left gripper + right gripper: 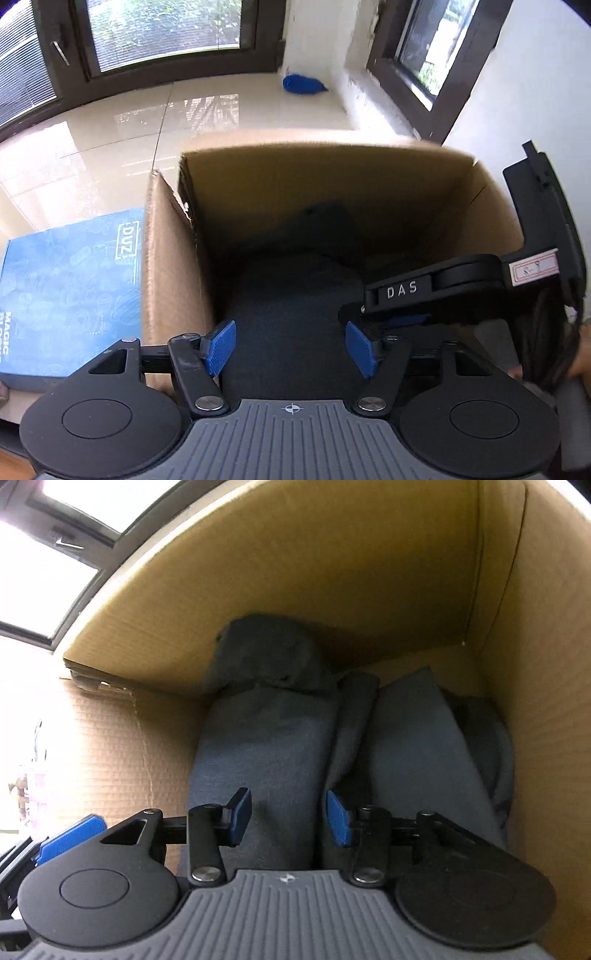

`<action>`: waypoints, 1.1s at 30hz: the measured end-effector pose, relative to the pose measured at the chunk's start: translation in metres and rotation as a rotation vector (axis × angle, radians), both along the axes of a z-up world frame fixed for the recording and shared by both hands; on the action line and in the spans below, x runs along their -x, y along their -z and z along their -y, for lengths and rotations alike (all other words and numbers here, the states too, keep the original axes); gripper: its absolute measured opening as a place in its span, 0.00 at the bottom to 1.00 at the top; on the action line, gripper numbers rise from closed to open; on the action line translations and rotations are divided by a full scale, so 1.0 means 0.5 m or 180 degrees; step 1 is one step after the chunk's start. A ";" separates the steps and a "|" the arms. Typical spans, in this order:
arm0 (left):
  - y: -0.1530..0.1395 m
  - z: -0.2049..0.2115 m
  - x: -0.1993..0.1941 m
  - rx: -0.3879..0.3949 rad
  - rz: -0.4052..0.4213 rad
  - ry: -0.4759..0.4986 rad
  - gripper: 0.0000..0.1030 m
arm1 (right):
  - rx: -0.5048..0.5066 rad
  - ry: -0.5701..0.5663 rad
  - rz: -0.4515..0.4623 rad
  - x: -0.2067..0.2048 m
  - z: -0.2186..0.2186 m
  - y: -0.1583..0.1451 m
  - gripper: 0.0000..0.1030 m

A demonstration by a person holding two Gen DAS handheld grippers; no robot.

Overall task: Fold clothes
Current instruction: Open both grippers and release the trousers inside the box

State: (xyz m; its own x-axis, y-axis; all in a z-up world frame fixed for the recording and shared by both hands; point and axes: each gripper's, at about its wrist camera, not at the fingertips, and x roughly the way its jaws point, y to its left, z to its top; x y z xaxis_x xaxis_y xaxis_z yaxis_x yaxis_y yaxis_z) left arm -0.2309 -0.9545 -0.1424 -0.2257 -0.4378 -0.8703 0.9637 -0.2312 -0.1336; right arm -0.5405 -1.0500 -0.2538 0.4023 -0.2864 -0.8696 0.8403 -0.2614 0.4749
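Observation:
Folded dark grey clothes (269, 746) lie packed in an open cardboard box (332, 590), one bundle beside another (417, 738). My right gripper (288, 821) is down inside the box, open. Its blue pads stand on either side of a fold of the left bundle, and I see no pinch on the cloth. My left gripper (290, 347) hangs open over the same dark clothes (291, 295) near the box's left wall (170, 266), nothing between its pads. The right tool's black body (461, 280) crosses the left wrist view at the right.
A blue printed carton (66, 295) lies flat against the box's left side. Glossy cream floor tiles (110, 140) run back to dark-framed windows. A small blue bundle (303, 84) sits by the far wall. A hand (581, 356) shows at the right edge.

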 end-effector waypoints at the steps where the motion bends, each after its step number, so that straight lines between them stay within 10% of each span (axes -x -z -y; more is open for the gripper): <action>1: -0.010 -0.005 -0.003 0.0012 -0.0048 0.0000 0.68 | 0.0041 -0.0049 -0.0038 0.001 -0.002 -0.011 0.50; 6: -0.054 -0.035 -0.012 0.0102 -0.0230 0.0007 0.70 | 0.0233 -0.0588 -0.0201 -0.016 0.019 -0.074 0.48; 11: -0.102 -0.058 -0.005 0.0269 -0.0326 0.0090 0.70 | 0.0223 -0.1260 0.0053 -0.049 0.032 -0.072 0.08; 27: -0.232 -0.104 0.019 0.0614 -0.0727 0.0518 0.77 | -0.0521 -0.3158 0.0034 -0.184 0.032 0.043 0.07; 33: -0.248 -0.097 0.023 0.0736 -0.0709 0.0491 0.78 | -0.0799 -0.3367 -0.0068 -0.197 0.031 0.109 0.00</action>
State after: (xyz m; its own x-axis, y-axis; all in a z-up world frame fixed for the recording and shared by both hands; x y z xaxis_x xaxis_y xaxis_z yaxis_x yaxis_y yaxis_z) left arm -0.2422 -0.9059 -0.0186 -0.4777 -0.5634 -0.6740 0.8681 -0.4204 -0.2638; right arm -0.4419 -1.0657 -0.3081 0.3248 0.3832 -0.8647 0.7045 0.5120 0.4915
